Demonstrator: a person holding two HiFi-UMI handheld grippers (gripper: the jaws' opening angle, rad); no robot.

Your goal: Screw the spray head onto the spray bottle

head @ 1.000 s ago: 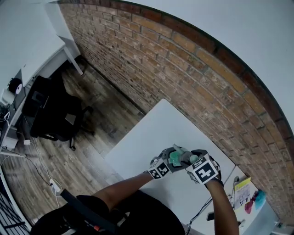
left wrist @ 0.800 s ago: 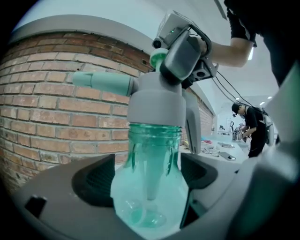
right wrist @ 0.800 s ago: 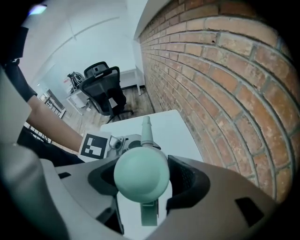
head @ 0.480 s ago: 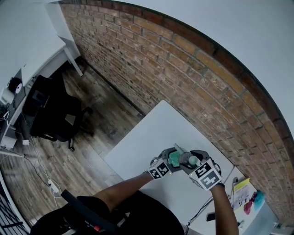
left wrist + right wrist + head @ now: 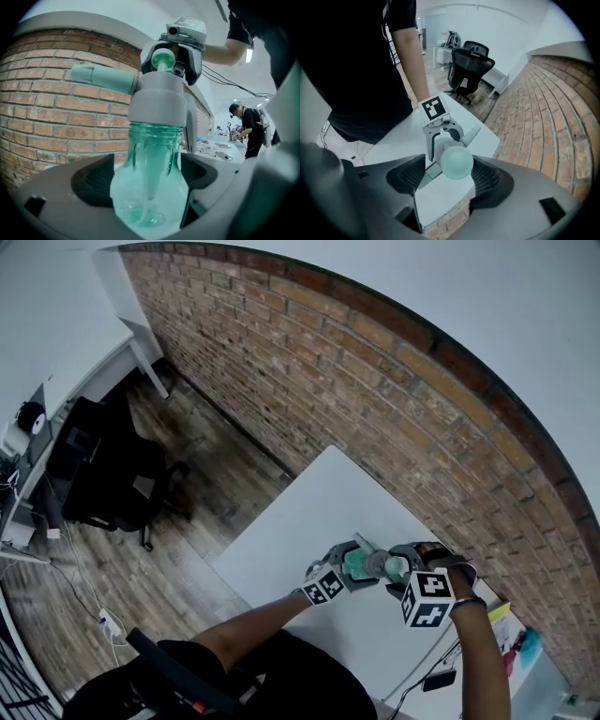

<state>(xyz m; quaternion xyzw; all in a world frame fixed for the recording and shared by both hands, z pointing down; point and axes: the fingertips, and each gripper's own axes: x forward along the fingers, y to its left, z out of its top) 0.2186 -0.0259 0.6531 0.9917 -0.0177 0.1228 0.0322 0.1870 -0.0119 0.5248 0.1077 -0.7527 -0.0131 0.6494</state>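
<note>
So, left gripper point(image 5: 345, 565): clamped on the bulging lower body of the spray bottle, one pad on each side, holding it upright.
Spray bottle point(image 5: 149, 187): translucent green, held above the near right part of the white table point(image 5: 309, 512), between the two grippers; a dip tube shows inside it.
Spray head point(image 5: 157, 96): grey, seated on the bottle's neck, its collar covering the threads; whether it is fully tight cannot be told.
Nozzle point(image 5: 101, 77): pale green, sticking out to the left in the left gripper view, toward the brick wall point(image 5: 375, 381).
Green knob point(image 5: 457, 162): round, on top of the spray head, standing between the right gripper's jaws with a gap on each side.
Right gripper point(image 5: 401, 566): pointing steeply down over the spray head; its jaws are spread and have just been opening, pressing on nothing.
Far left: a black office chair point(image 5: 103, 474) on the wooden floor.
</note>
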